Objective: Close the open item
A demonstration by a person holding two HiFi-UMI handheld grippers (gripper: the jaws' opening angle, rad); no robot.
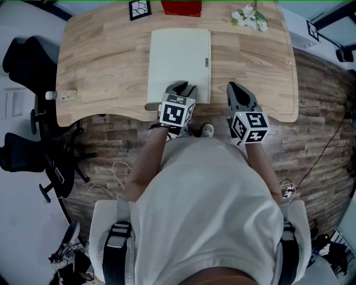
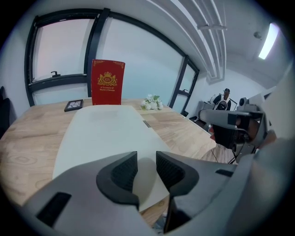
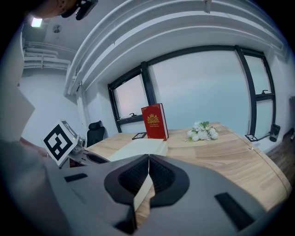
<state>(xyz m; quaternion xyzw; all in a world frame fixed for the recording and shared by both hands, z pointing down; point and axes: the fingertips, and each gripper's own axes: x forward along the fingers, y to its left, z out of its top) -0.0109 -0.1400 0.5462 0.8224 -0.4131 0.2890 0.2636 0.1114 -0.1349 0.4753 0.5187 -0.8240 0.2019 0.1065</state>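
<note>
**Head view: white case (image 1: 179,55) lies flat**

The left gripper (image 2: 146,167) is released, jaws apart above the case's near edge. The right gripper (image 3: 148,173) is clenched empty, case to its left. A jaw snagging that edge might lift it open.

Your wooden table (image 1: 100,61) carries a pale flat case (image 1: 178,61), an upright red book (image 1: 181,8), white flowers (image 1: 249,16) and a marker tile (image 1: 139,9).

Red book (image 1: 181,8), white flowers (image 1: 249,18) and marker tile (image 1: 139,9) on wooden table (image 1: 100,55)
</note>
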